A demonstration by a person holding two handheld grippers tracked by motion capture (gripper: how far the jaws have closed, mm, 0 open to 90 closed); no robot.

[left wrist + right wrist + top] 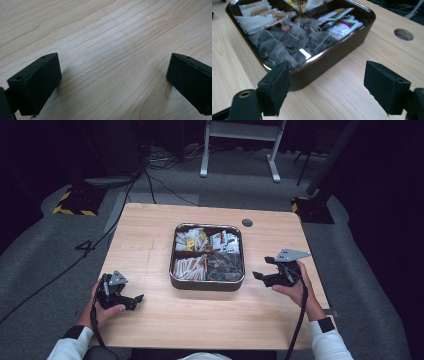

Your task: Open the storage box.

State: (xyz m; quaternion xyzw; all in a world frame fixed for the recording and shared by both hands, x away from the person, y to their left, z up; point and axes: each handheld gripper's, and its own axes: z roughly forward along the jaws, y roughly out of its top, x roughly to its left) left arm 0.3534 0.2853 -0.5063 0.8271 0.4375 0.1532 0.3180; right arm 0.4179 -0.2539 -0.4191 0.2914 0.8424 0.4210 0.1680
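Observation:
A dark metal tin [207, 284] sits at the middle of the wooden table [150, 235], split into compartments full of tea bags and packets. In the right gripper view the tin's [342, 51] near corner holds dark mesh tea bags [287, 42], with white packets [257, 20] beyond. My left gripper [139, 298] rests low at the table's front left, open over bare wood [112, 50], nothing between its jaws. My right gripper [256, 275] hovers just right of the tin, open and empty, pointing at the tin; its gap [327, 87] frames the tin's wall.
A round cable hole [247, 222] lies in the table behind the tin. Bare wood surrounds the tin on all sides. Off the table are grey carpet, cables [150, 180] and a white desk frame [240, 150] at the back.

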